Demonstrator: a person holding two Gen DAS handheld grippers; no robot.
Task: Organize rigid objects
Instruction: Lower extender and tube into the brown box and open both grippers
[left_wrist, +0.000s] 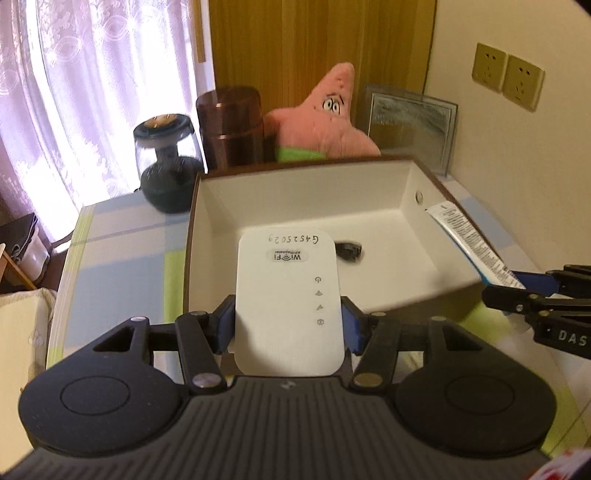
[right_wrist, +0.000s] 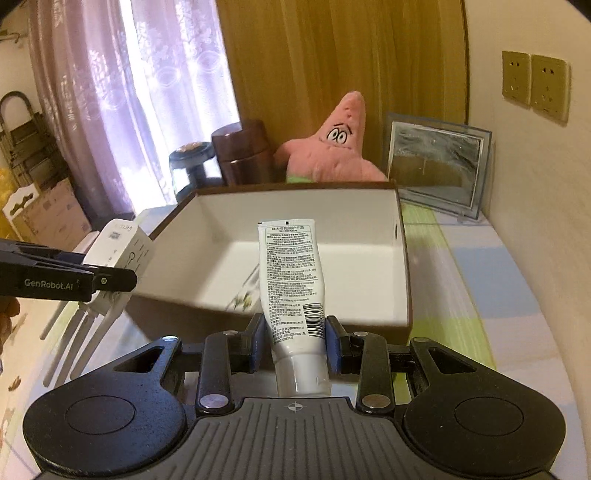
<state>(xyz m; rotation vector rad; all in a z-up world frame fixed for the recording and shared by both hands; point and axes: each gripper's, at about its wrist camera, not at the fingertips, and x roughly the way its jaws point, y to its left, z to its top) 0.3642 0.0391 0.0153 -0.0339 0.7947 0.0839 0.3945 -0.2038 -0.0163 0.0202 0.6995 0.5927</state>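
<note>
My left gripper (left_wrist: 288, 325) is shut on a white WiFi repeater (left_wrist: 288, 295), held up over the near edge of a brown box with a white inside (left_wrist: 295, 199). My right gripper (right_wrist: 294, 345) is shut on a white tube (right_wrist: 291, 280) printed with small text and a barcode, cap toward the camera. The tube (left_wrist: 469, 240) reaches over the box's right rim in the left wrist view. The repeater (right_wrist: 118, 254) hangs by the box's left corner in the right wrist view. A small black object (left_wrist: 349, 249) lies on the box floor.
Behind the box (right_wrist: 295, 206) stand a pink star plush (left_wrist: 332, 118), a brown cylinder (left_wrist: 231, 125), a dark glass jar (left_wrist: 166, 162) and a framed mirror (right_wrist: 436, 166). Wall sockets (right_wrist: 533, 85) sit on the right wall. A checked cloth (right_wrist: 480, 266) covers the table. Curtains hang at the left.
</note>
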